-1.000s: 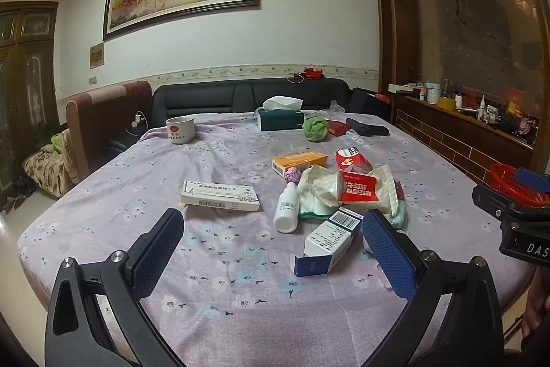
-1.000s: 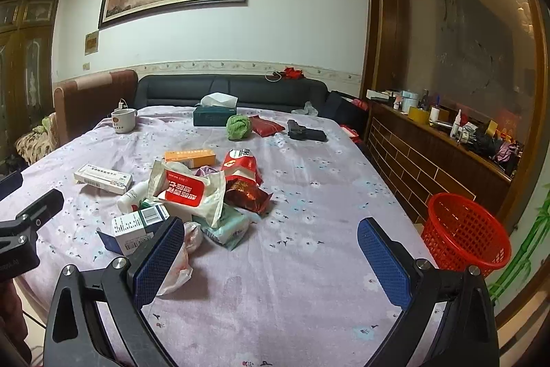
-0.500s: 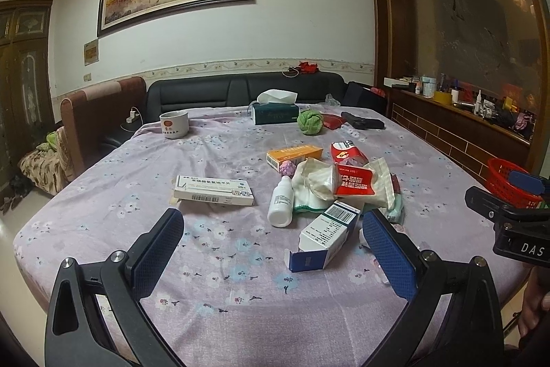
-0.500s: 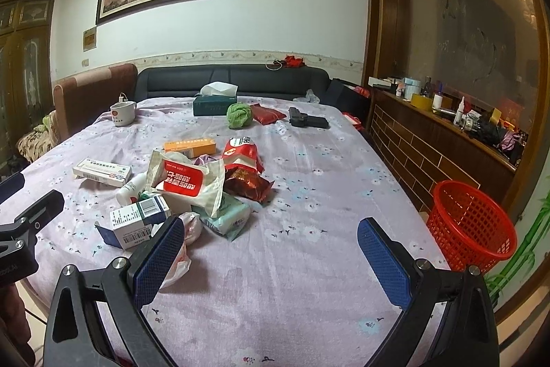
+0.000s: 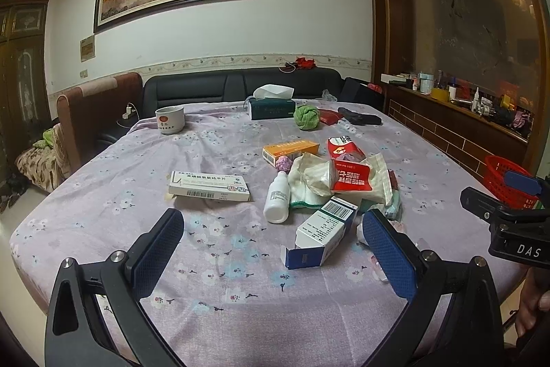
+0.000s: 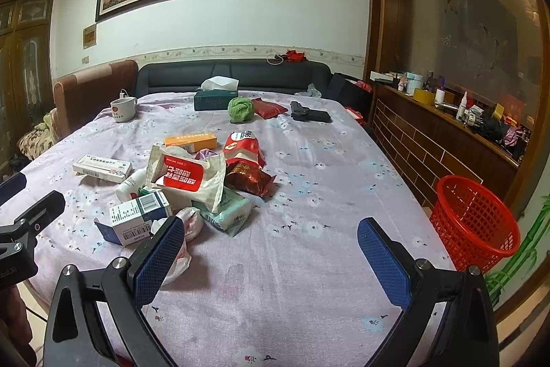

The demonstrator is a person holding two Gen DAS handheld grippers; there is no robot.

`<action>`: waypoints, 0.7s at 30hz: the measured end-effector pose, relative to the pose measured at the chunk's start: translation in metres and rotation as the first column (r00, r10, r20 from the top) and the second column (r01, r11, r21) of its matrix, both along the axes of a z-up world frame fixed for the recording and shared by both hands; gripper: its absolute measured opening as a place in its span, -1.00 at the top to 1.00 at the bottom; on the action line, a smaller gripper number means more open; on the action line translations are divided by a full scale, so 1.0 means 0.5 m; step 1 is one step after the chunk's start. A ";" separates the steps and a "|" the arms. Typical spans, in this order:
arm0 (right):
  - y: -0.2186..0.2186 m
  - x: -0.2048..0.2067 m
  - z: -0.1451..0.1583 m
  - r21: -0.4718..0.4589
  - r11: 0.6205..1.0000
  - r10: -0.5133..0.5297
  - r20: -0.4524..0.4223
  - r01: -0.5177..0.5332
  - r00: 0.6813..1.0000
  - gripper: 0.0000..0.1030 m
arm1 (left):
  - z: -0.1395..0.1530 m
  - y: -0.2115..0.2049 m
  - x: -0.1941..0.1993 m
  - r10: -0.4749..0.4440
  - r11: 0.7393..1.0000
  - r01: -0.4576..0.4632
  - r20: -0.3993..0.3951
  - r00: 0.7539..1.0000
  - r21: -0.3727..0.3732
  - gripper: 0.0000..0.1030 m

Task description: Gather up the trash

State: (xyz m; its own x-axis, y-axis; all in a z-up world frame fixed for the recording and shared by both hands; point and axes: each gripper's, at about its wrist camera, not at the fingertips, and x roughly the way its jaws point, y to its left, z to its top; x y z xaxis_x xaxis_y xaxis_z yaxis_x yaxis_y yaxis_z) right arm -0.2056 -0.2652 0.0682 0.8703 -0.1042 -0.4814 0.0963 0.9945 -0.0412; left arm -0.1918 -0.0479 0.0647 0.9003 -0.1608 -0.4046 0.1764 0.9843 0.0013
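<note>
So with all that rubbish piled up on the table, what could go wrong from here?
The wrappers overlap: lifting the red-and-white wrapper could drag the brown snack packet or green tissue pack along. The small white bottle lies on its side and might roll if nudged. The red basket stands on the floor past the table edge, so a carried piece could drop short. Both the left gripper and right gripper are open and empty.

On the table point(image 6: 309, 263) lie three cartons: one long white box point(image 5: 209, 186), one orange box point(image 5: 290, 149) and one opened blue-and-white box point(image 5: 321, 234). Around that opened box are one white bottle point(image 5: 277, 202) and two red-and-white packets point(image 6: 187, 179) point(image 6: 242, 147). Beyond them stand one mug point(image 5: 170, 120), one tissue box point(image 5: 271, 107) and one green ball point(image 5: 306, 117); one red basket point(image 6: 476, 222) stands beside the table.
</note>
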 end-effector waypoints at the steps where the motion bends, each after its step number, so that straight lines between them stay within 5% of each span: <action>1: 0.000 0.000 0.000 0.000 1.000 0.001 -0.001 -0.001 1.000 -0.98 | 0.000 0.000 0.000 0.000 1.000 0.000 0.000 1.000 0.000 -1.00; 7: 0.000 0.002 -0.002 0.001 1.000 0.001 -0.005 -0.001 1.000 -0.98 | -0.002 0.000 0.006 -0.021 1.000 0.021 -0.008 1.000 0.005 -1.00; 13: -0.021 0.016 -0.006 0.071 0.997 0.023 -0.044 -0.019 0.999 -0.88 | 0.008 0.007 0.052 -0.115 0.993 0.113 -0.098 0.989 -0.025 -0.97; 18: -0.049 0.033 -0.010 0.184 0.982 0.067 -0.083 -0.051 0.994 -0.65 | -0.003 -0.016 0.106 -0.219 0.976 0.215 -0.219 0.951 -0.044 -0.48; 21: -0.061 0.044 -0.018 0.265 0.961 0.117 -0.114 -0.083 0.987 -0.45 | -0.020 -0.042 0.138 -0.278 0.960 0.274 -0.289 0.916 -0.053 -0.36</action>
State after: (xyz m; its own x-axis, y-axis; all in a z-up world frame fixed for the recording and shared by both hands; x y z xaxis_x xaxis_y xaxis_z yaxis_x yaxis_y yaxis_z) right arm -0.1839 -0.2956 0.0594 0.7998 0.1232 -0.5875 0.0062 0.9770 0.2133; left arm -0.1229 -0.0689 0.0545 0.6627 -0.3918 -0.6382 0.4319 0.8962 -0.1017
